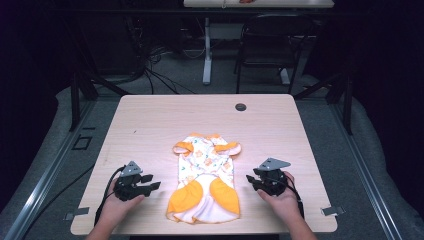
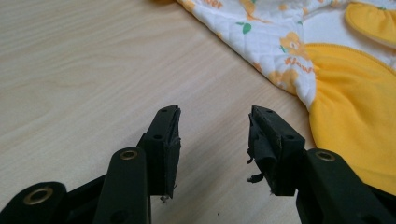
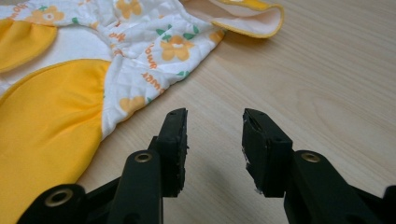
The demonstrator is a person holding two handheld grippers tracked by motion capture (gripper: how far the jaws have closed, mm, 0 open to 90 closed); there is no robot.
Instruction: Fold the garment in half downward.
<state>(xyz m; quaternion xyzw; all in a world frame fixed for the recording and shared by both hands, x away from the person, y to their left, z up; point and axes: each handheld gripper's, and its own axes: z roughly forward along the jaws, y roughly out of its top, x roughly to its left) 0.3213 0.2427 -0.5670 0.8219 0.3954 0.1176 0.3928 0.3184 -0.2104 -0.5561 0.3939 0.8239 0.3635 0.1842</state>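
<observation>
Two grippers rest low on the wooden table (image 1: 150,120), one on each side of a small garment (image 1: 205,175) that lies flat near the table's front edge. The garment is white and quilted, printed with orange flowers, with orange-trimmed sleeves at its far end and two big yellow-orange panels at the near end. The left gripper (image 1: 150,187) sits just beside the garment's left edge, held by the person's left hand (image 1: 117,207), its jaws spread apart with bare wood between them. The right gripper (image 1: 251,180) sits just off the garment's right side in the right hand (image 1: 281,199), jaws likewise parted and gripping nothing. Neither touches the cloth. Near the table's far edge sits a small dark round cap (image 1: 241,107). Beyond the table stands a dark chair (image 1: 270,45).
</observation>
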